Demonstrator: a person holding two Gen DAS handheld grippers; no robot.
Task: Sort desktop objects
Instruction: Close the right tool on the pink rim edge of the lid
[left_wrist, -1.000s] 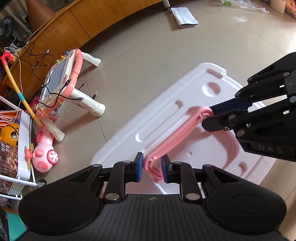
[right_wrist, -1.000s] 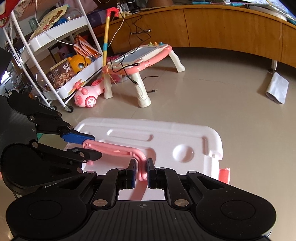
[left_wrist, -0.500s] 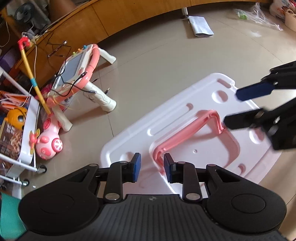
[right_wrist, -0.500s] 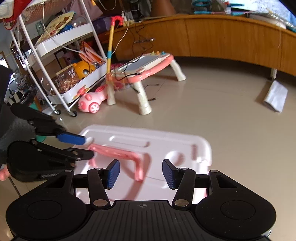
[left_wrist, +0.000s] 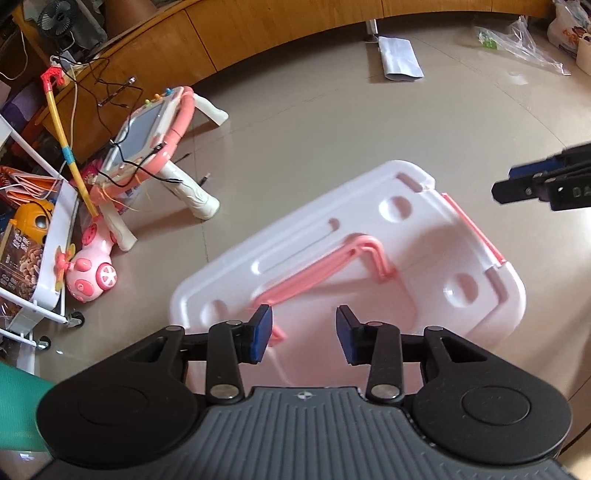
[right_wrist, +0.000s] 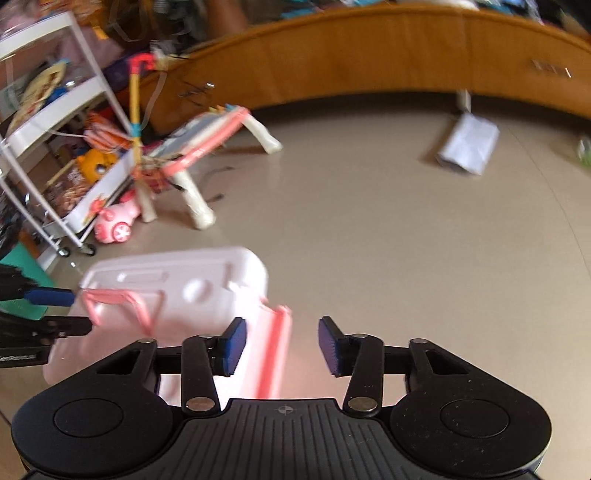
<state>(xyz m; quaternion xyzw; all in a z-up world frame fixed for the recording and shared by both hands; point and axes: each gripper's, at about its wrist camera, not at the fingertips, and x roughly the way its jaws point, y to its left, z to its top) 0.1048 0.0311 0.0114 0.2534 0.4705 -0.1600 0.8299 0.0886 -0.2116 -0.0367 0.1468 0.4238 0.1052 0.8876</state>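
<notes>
A white plastic tray (left_wrist: 373, 206) with moulded recesses lies on the floor. A pink U-shaped bar (left_wrist: 317, 273) rests on its top, free of both grippers. My left gripper (left_wrist: 303, 339) is open above the tray's near edge, just short of the bar's near end. My right gripper (right_wrist: 282, 346) is open and empty, off the tray's right side; its tips also show at the right edge of the left wrist view (left_wrist: 517, 184). The right wrist view shows the tray (right_wrist: 207, 269) and the bar (right_wrist: 118, 299), blurred.
A pink and white toy drawing table (left_wrist: 147, 133) with cables, a pink pig toy (left_wrist: 92, 277) and a white trolley (left_wrist: 48, 258) of goods stand to the left. A curved wooden panel (left_wrist: 258, 33) runs along the back. A white packet (left_wrist: 400, 57) lies on the beige floor.
Both grippers have let go of the pink bar, opened and drawn back from it. The bar now lies on the tray. The right gripper has swung off to the right.
</notes>
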